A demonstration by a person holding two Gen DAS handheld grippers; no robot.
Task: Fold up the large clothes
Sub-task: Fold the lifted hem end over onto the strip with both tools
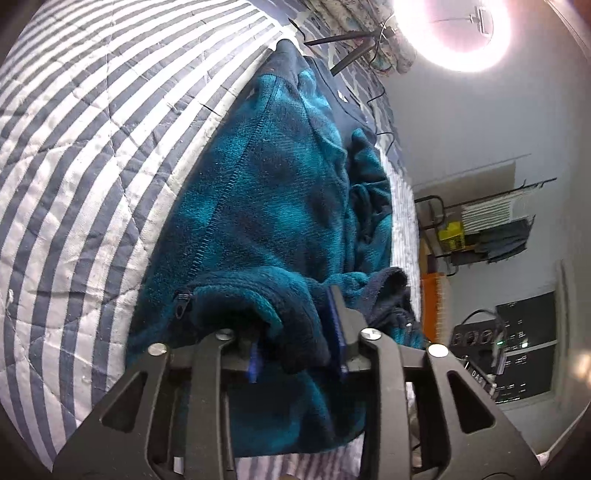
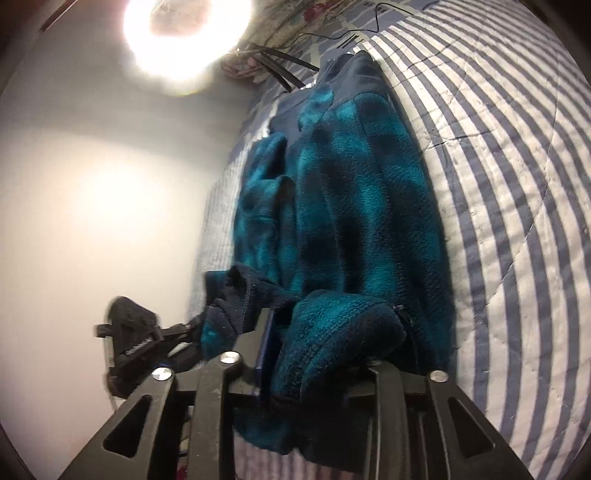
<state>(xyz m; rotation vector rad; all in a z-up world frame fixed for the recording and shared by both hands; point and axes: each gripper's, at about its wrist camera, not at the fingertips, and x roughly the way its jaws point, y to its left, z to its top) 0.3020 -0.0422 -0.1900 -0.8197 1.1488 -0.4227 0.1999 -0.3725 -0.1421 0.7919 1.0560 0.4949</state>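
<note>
A teal and navy plaid fleece jacket (image 1: 280,192) with a zip lies stretched along a striped quilt. My left gripper (image 1: 295,343) is shut on a thick fold of its hem near the zip pull (image 1: 183,302). The same jacket shows in the right wrist view (image 2: 354,206), where my right gripper (image 2: 332,343) is shut on another bunched fold of the hem. A sleeve lies folded over the jacket's body in both views. The left gripper (image 2: 147,343) shows in the right wrist view, low on the left.
The blue and white striped quilt (image 1: 81,177) covers the bed (image 2: 517,192). A ring light (image 1: 450,33) on a tripod glares at the far end. A rack with hung cloths (image 1: 498,229) and a dark device (image 1: 480,336) stand by the wall.
</note>
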